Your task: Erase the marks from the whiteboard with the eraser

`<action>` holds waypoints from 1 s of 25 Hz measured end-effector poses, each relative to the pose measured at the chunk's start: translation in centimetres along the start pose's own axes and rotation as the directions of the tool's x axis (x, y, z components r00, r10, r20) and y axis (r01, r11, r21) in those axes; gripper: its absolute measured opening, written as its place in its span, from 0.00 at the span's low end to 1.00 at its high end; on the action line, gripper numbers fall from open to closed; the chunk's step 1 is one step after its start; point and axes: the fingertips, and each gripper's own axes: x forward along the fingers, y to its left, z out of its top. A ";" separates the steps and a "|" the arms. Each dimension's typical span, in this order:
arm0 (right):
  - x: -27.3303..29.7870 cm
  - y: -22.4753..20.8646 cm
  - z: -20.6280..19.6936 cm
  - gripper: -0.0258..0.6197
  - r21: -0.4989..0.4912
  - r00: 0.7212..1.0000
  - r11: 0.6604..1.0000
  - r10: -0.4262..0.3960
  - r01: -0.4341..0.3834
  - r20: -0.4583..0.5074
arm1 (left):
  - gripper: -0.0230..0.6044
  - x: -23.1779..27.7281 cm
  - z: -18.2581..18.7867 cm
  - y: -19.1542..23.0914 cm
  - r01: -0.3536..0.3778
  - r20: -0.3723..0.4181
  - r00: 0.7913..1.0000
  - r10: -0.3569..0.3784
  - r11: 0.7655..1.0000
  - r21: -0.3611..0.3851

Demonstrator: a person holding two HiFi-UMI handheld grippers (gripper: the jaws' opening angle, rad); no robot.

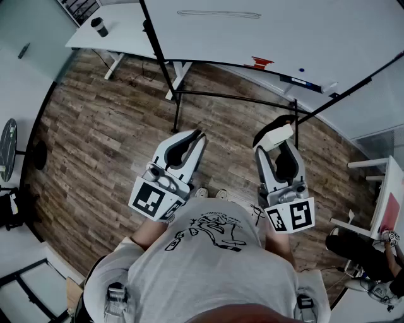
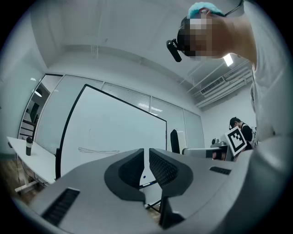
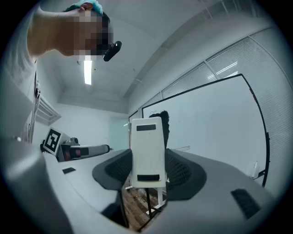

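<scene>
Eraser point(image 3: 147, 153): a white block with dark strips at its ends, pinched upright between the jaws of the right hand-held gripper point(image 3: 147, 170), which press against both its flanks; in the head view it shows at centre right point(image 1: 276, 135), above the wooden floor point(image 1: 95, 139) and apart from the board. Left hand-held gripper point(image 2: 147, 157): jaws pressed almost together, only a thin slit between them, nothing held; it sits at lower centre-left of the head view point(image 1: 194, 137). Whiteboard point(image 1: 284, 31): fills the upper right of the head view, on a black-framed stand point(image 1: 173, 94). A thin looped mark point(image 1: 218, 14) runs across it near the top edge of the frame; the same mark is seen from the left gripper view point(image 2: 98, 151). The board's ledge carries a red item point(image 1: 259, 62) and a marker point(image 1: 297, 81). A white bench point(image 1: 126, 35) at upper left bears a dark cup point(image 1: 99, 26)
</scene>
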 end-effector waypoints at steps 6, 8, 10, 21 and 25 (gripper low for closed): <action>0.4 2.5 0.7 0.40 -0.014 0.999 1.000 -0.016 0.017 0.041 | 0.11 -2.2 0.2 1.2 0.015 -0.001 1.000 -0.015 1.000 -0.006; 0.8 3.5 0.4 0.40 -0.017 0.999 1.000 -0.022 0.023 0.039 | 0.11 -3.0 0.1 1.7 0.023 -0.002 1.000 -0.023 1.000 -0.011; 1.1 4.4 0.0 0.40 -0.020 0.999 0.999 -0.028 0.028 0.031 | 0.11 -3.7 0.0 2.1 0.032 -0.001 0.999 -0.032 0.999 -0.016; 2.2 5.8 -0.9 0.40 -0.007 0.999 0.999 -0.047 0.048 0.023 | 0.11 -4.8 0.0 3.5 0.050 -0.001 0.999 -0.050 0.998 -0.028; 2.5 5.8 -1.0 0.40 -0.012 0.999 0.999 -0.044 0.044 0.026 | 0.11 -4.8 0.1 3.8 0.052 0.002 0.999 -0.052 0.998 -0.021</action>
